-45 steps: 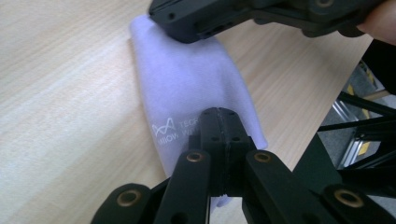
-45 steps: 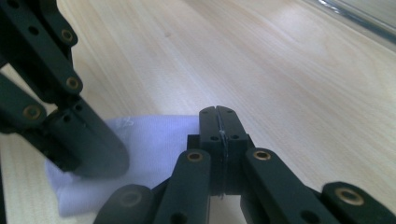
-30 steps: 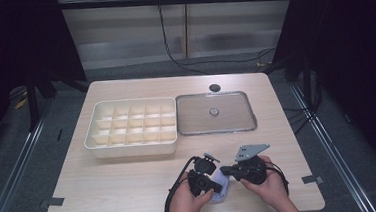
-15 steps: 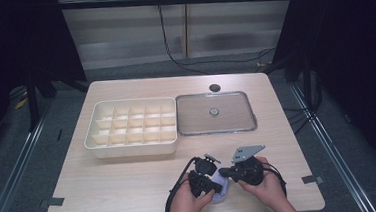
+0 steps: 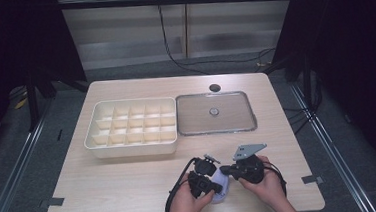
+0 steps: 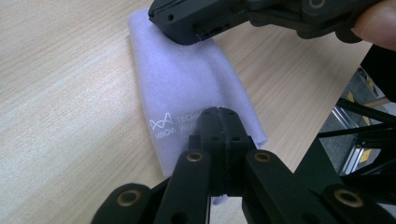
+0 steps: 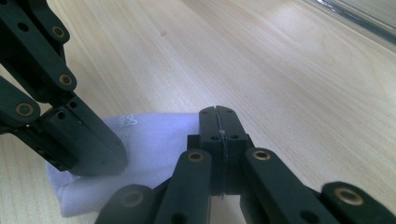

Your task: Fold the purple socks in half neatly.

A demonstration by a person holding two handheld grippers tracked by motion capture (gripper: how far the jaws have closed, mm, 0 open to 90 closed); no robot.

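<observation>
**Ana:** Looking down from the high view, what sits on the table (image 5: 107,192)?

**Ben:** Near the person's edge lies a folded pale lilac cloth (image 5: 221,189), with white printed lettering visible in the left gripper view. Both hands meet over it. The left gripper (image 5: 205,181) comes in from the cloth's left, the right gripper (image 5: 226,170) from its right.

**Ana:** Are the grippers holding the cloth?

**Ben:** In the left gripper view, that gripper's jaws are pressed together with no gap, their tips over the cloth's near end (image 6: 187,93). Whether any fabric is pinched between them, I cannot tell. The right gripper's closed tip (image 6: 180,28) sits at the cloth's far end.

**Ana:** And from the right gripper view?

**Ben:** Its jaws are also closed tight, tips over one edge of the cloth (image 7: 154,140). The left gripper (image 7: 100,158) rests on the cloth just beside them.

**Ana:** Anything else on the table?

**Ben:** Farther back, well apart from the cloth, a cream tray with many small compartments (image 5: 133,149) stands just beside a flat clear lid with a small centre knob (image 5: 215,113). A small dark round spot (image 5: 215,87) lies behind the lid.
</observation>
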